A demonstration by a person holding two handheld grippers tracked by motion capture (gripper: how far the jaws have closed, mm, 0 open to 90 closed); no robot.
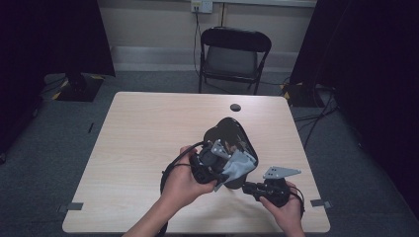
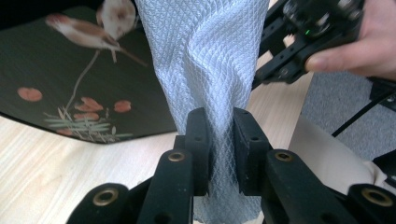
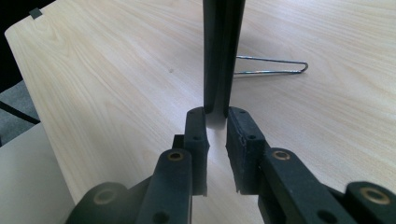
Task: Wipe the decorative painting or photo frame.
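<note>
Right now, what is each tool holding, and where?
Left tool pinches the grey cloth at a bunched fold; right tool grips the black tray by its edge.

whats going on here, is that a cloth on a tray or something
A person holds a claw in each hand over a wooden table. The left claw is shut on a pale grey waffle-textured cloth, held against a black tray painted with a bird and flowers. The right claw grips the tray's edge and holds it tilted up off the table. It looks like the tray is being wiped.
</note>
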